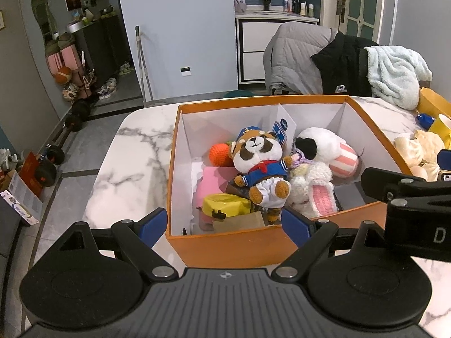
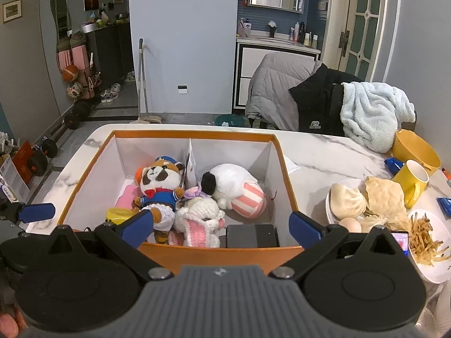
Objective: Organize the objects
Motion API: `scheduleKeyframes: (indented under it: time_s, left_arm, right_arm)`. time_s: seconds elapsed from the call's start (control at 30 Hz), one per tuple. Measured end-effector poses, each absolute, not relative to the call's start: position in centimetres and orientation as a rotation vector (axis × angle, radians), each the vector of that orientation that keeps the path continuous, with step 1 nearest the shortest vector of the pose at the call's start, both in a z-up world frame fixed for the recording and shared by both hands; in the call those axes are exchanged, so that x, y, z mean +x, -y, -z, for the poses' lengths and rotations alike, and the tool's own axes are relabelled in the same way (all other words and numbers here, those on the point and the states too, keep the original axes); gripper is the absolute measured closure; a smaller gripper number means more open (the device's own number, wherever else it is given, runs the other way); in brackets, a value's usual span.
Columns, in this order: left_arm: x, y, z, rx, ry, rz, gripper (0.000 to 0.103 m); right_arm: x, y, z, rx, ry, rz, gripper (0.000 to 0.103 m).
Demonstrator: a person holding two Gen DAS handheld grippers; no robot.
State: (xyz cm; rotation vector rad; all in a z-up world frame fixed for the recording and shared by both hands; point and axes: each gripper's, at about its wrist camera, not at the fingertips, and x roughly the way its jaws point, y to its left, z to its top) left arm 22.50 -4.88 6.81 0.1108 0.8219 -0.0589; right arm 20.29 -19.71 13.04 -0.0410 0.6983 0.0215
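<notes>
An orange box (image 1: 225, 243) (image 2: 191, 135) with a white lining and a centre divider stands on the marble table. Its left half holds a red panda plush (image 1: 259, 160) (image 2: 160, 180) in a sailor suit, an orange knitted ball (image 1: 218, 153), a yellow object (image 1: 225, 205) and a pink pad. A crocheted white bunny (image 1: 310, 188) (image 2: 200, 211), a white plush with a pink striped part (image 1: 324, 146) (image 2: 234, 177) and a black block (image 2: 251, 235) lie further right. My left gripper (image 1: 225, 225) and right gripper (image 2: 222, 226) are both open and empty, just short of the box's near wall.
Right of the box are a plate of buns (image 2: 346, 200), a plate of shredded food (image 2: 425, 239), a yellow mug (image 2: 411, 180), a yellow bowl (image 2: 414, 149) and a phone (image 2: 400, 239). Chairs draped with jackets and a towel (image 2: 372, 112) stand behind the table (image 1: 135, 155).
</notes>
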Motion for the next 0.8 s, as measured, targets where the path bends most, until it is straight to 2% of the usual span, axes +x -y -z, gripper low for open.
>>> scheduleKeyframes:
  time_s: [0.8]
  left_arm:
    - [21.85, 5.13, -7.16, 0.115, -0.819, 0.076, 0.0]
  right_arm:
    - [19.43, 19.45, -13.45, -0.046, -0.696, -0.014, 0.001]
